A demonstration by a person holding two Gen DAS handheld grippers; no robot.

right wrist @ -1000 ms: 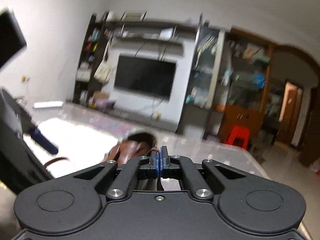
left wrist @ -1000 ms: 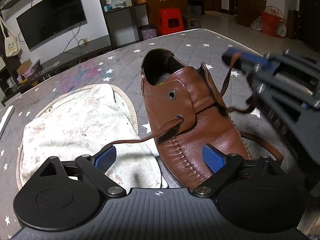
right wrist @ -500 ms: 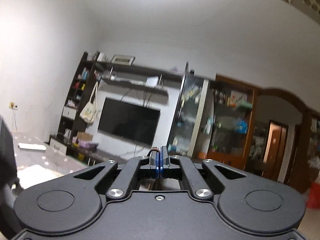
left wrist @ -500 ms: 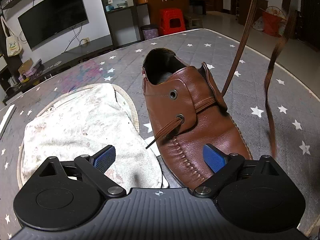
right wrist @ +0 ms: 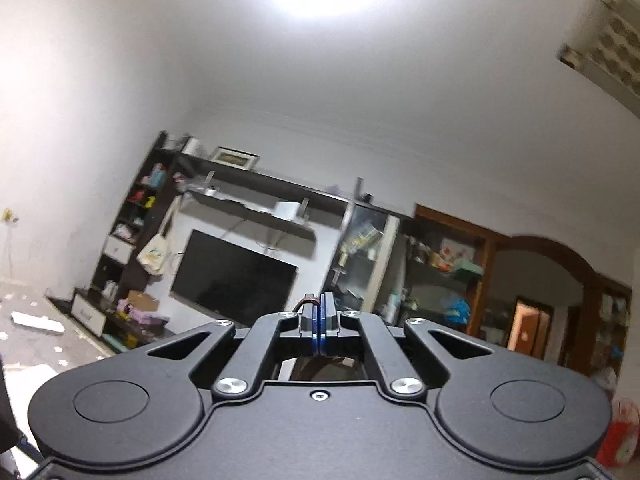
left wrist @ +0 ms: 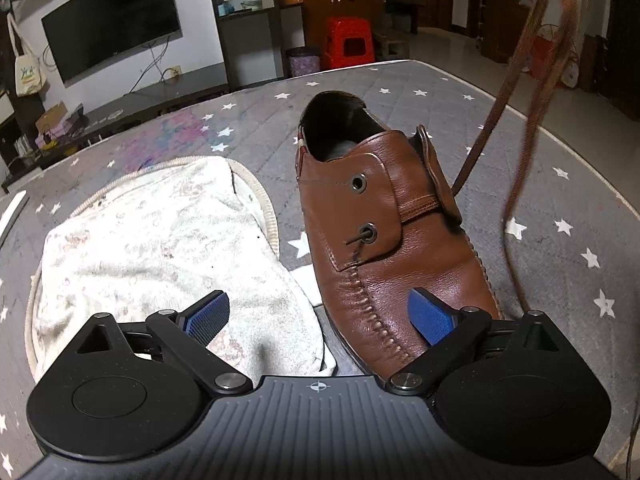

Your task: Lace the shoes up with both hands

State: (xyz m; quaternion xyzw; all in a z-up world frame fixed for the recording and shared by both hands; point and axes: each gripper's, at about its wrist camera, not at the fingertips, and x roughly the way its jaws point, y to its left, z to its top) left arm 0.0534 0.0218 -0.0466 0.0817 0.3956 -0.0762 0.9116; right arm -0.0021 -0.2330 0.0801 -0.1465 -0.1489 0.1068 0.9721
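Note:
A brown leather shoe [left wrist: 392,240] lies on the grey star-patterned mat [left wrist: 560,200], toe toward my left gripper [left wrist: 318,316], which stands open with its blue pads on either side of the toe and nothing between them. The brown lace [left wrist: 516,92] runs taut from the shoe's far side up and out of the top right of the left wrist view. Only its short tip [left wrist: 356,240] pokes from the lower eyelet. High above, my right gripper [right wrist: 319,312] is shut on the lace [right wrist: 309,301], facing the room wall.
A crumpled white towel [left wrist: 160,248] lies on the mat left of the shoe. Beyond the mat stand a TV [left wrist: 112,16], shelves and a red stool [left wrist: 348,42]. The mat's right edge [left wrist: 580,152] drops to the floor.
The right gripper has risen out of the left wrist view, pulling the lace up. The lace end has slid through the lower eyelet until only its tip shows. The left gripper stays put.

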